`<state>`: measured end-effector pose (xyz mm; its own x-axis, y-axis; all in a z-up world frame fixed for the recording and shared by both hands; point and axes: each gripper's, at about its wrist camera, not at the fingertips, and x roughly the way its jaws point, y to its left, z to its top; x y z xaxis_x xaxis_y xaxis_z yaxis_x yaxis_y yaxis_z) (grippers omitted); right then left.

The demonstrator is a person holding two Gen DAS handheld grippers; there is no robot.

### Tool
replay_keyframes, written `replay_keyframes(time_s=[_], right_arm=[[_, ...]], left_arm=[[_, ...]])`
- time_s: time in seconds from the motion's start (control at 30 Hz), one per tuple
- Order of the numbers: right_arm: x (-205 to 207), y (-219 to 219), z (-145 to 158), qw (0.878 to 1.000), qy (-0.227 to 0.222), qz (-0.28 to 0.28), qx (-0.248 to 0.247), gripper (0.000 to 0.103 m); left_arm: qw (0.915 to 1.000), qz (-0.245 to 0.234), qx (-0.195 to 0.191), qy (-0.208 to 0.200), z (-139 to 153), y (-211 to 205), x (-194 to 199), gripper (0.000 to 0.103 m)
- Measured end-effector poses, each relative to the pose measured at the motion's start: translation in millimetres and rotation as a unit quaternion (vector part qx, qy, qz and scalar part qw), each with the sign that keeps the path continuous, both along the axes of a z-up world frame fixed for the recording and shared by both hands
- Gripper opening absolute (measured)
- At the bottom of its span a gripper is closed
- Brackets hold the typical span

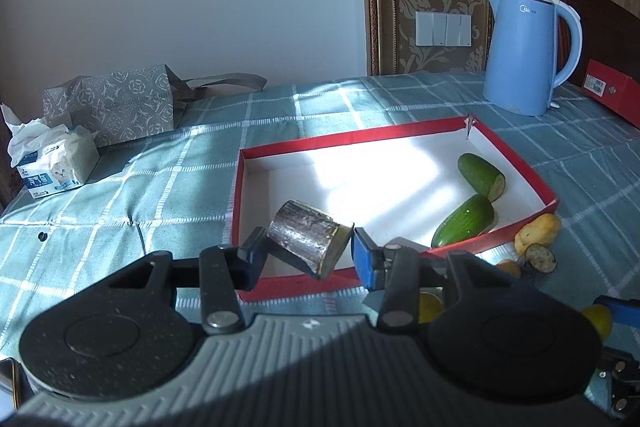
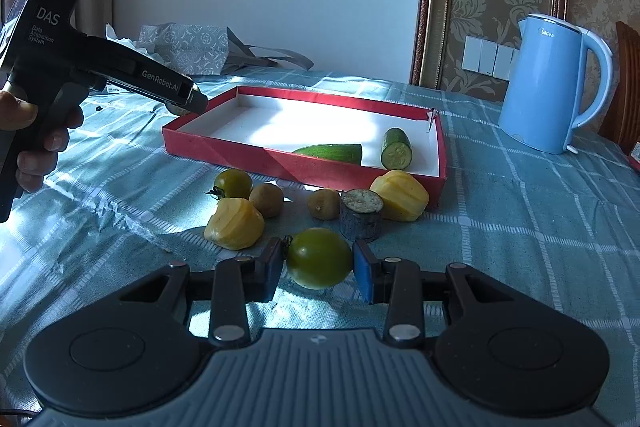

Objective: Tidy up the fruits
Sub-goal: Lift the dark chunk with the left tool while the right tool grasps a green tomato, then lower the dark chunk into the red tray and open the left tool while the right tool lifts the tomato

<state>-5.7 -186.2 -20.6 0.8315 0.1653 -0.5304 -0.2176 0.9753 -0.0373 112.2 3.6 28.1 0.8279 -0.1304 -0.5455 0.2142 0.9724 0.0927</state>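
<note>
My left gripper [image 1: 308,251] is shut on a short dark-skinned cylinder piece [image 1: 306,237], held tilted over the near left corner of the red tray [image 1: 400,137]. Two green cucumber halves [image 1: 464,221] [image 1: 482,175] lie at the tray's right end. My right gripper [image 2: 318,263] is shut on a green tomato [image 2: 319,258] above the cloth. Beyond it lie a second green tomato [image 2: 233,183], two kiwis [image 2: 267,199], two peeled yellow fruits [image 2: 235,223], and another dark cylinder piece [image 2: 361,214], all in front of the red tray [image 2: 256,157].
A blue kettle [image 1: 524,53] stands at the back right on the checked teal cloth [image 1: 120,195]. A tissue pack [image 1: 56,163] and a patterned grey bag [image 1: 116,103] sit at the back left. A red box [image 1: 612,91] lies at the far right. A hand [image 2: 36,143] holds the left gripper's handle.
</note>
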Motion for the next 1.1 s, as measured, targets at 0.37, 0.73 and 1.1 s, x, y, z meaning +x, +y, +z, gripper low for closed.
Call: replay_keyframes(time_s=[0.37,0.73,1.1], right_arm=[[-4,-10,2,1.0,-0.004,-0.005,0.003,0.037],[-2,-22,3,1.0,-0.006,-0.011,0.013,0.037],[1,-28,3,1.0,-0.003,-0.018,0.013,0.037]], left_arm=[[0.9999,0.011,0.012,-0.006,3,-18,30,0.042],[0.9989,0.04,0.026,0.003,-9,-29,80,0.042],[0.997,0.063,0.031,0.03,-32,-37,132,0.042]])
